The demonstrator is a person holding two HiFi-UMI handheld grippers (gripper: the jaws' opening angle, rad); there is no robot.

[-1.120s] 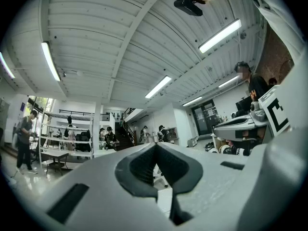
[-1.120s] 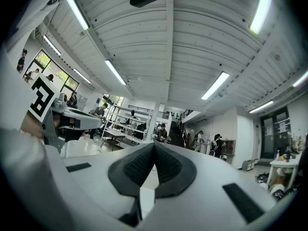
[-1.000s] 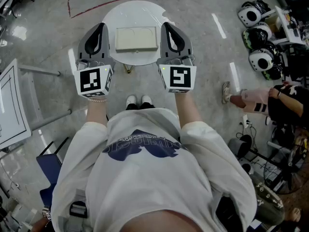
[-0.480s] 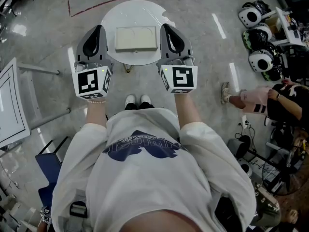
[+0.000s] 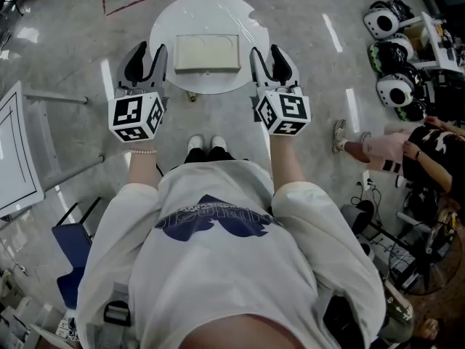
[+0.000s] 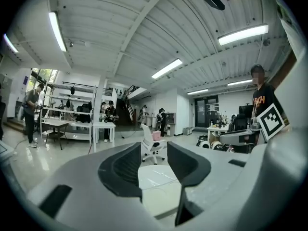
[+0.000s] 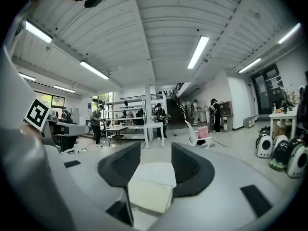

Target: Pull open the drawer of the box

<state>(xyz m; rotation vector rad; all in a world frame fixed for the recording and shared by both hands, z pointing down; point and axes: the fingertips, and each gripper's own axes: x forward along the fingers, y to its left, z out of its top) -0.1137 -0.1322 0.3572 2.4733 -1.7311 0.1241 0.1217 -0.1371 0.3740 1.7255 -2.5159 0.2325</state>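
A flat cream box lies on a small round white table; I cannot make out its drawer from above. My left gripper hangs at the table's left edge, level with the box. Its jaws are opening with nothing between them. My right gripper hangs at the table's right edge, its jaws also opening and empty. In the left gripper view the gripper frames only the table top. In the right gripper view the gripper frames the box, which lies beyond the pads and untouched.
The person's white shoes stand just before the table. A white framed board leans at the left and a blue chair stands lower left. Several white-and-black helmets, cables and a seated person fill the right side.
Both grippers' jaws have gone from together to spread apart. Both grippers now sit a little farther out from the box's sides.
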